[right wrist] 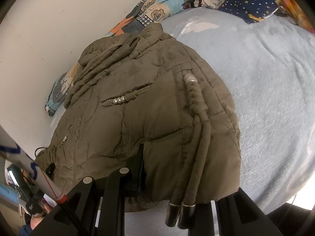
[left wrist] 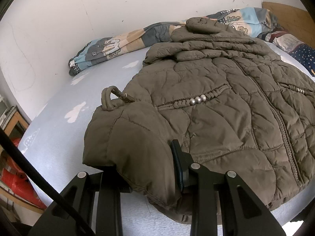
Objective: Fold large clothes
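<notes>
jacket [left wrist: 216, 102] long axis runs near-to-far on bed [left wrist: 59, 106] | left tool [left wrist: 149, 169] pinches near-left hem | right tool [right wrist: 177, 169] pinches near-right hem | both equally close

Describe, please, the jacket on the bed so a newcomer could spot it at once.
Start from the pale blue bed against the white wall. At its near edge lies the jacket, quilted olive-brown, with braided cords and silver beads. The patchwork quilt behind it is multicoloured, and the pillow is navy with stars.
</notes>
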Demonstrator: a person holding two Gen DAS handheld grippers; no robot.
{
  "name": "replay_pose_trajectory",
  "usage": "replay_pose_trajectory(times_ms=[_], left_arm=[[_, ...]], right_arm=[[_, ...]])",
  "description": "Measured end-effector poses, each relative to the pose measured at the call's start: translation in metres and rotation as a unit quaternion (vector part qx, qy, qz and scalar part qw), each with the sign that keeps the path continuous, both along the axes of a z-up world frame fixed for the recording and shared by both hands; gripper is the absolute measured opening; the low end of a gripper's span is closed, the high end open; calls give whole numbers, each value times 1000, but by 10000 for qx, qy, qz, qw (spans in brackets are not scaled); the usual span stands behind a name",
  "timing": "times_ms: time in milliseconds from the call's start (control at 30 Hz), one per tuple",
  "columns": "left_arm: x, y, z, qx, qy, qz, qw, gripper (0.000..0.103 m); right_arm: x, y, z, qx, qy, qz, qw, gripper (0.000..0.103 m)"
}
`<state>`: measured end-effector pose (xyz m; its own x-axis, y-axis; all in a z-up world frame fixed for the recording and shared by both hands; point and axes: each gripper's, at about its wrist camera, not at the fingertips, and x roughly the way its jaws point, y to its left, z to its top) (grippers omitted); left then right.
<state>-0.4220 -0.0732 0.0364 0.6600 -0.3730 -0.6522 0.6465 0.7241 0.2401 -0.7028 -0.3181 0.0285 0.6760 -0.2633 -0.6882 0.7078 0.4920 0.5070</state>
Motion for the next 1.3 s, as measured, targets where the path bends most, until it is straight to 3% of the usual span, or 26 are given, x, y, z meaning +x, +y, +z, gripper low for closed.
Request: replay_pose_trajectory(times_ms=[467,867,1133,1300], left_arm=[[-2,4,7,-33,-94,-59,9999,29],[-10,29,35,-364,-33,-114,9993,29],[-9,23,49,-388,-210,-241,9987,29],[1,21,65,-527,-107,-317,9981,29]], right_arm=[[-2,6,14,-240,-50,24,9997,23],[-21,16,49,-585,-428,-56,9974,20],[-25,18,68,-856,-500,-26,9951,18],[-20,14,82,-954,-584,27,9937,16]])
